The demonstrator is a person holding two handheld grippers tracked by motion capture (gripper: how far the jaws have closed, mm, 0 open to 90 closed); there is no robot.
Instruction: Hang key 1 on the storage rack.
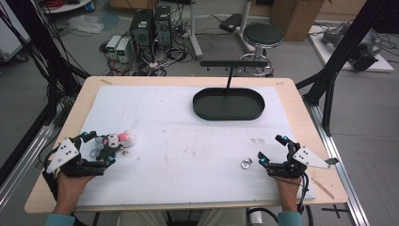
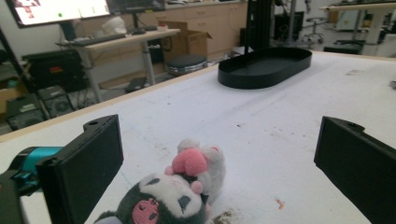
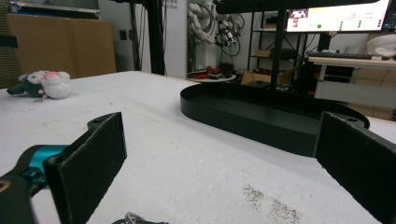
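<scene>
A small plush toy [image 1: 121,139], dark grey and white with a pink bow, lies on the white mat near the left edge. My left gripper [image 1: 100,149] is open, its jaws set wide on either side of the toy's near end without closing on it. In the left gripper view the plush toy [image 2: 184,189] lies low between the two jaws of the left gripper [image 2: 219,128]. My right gripper [image 1: 271,149] is open at the right front, with nothing between its jaws. A small metal ring [image 1: 246,163] lies just left of it. The right gripper view shows the right gripper [image 3: 224,122], the ring [image 3: 135,218] and the far plush toy [image 3: 44,84].
A black oval tray [image 1: 229,115] sits empty at the back right of the mat, with a black T-shaped stand [image 1: 230,70] rising from it. The tray rim [image 3: 243,126] lies ahead of the right gripper. Beyond the table stand a stool, computers and cables.
</scene>
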